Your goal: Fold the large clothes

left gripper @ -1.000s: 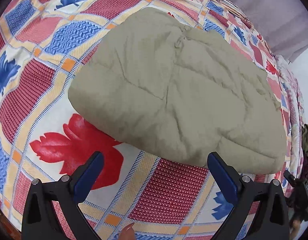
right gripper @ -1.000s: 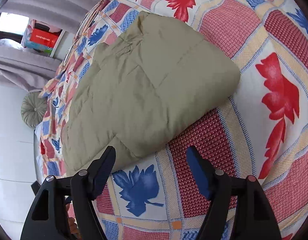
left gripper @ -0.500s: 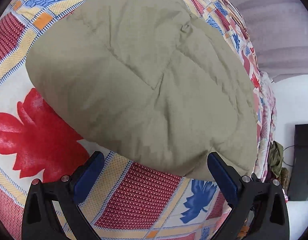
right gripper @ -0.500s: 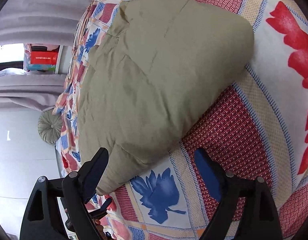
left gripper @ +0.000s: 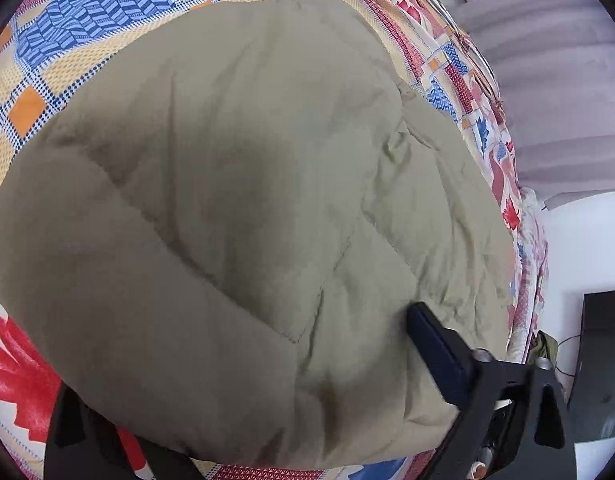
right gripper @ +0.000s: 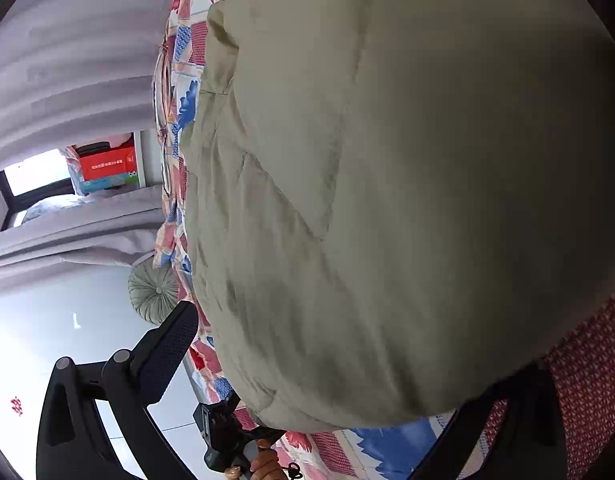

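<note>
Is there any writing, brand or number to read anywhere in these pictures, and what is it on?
Red box by the window: one line of white print, too small and blurred to read.
Small red mark on the white floor: unreadable.
Olive padded garment and patterned bedspread: no writing.

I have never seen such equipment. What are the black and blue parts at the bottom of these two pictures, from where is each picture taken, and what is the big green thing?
There is no robot here. A person holds a two-finger clamp in each hand, and each clamp has a wide-angle camera looking along its fingers. One picture comes from the left gripper, the other from the right gripper. On a bed cover with red and blue leaves lies a padded khaki garment, folded into a bundle. Each gripper straddles its near edge, with one finger showing and the other hidden under the cloth. The left jaws have just been closing; whether they pinch yet I cannot tell. The right jaws have just been opening and hold nothing.
</note>
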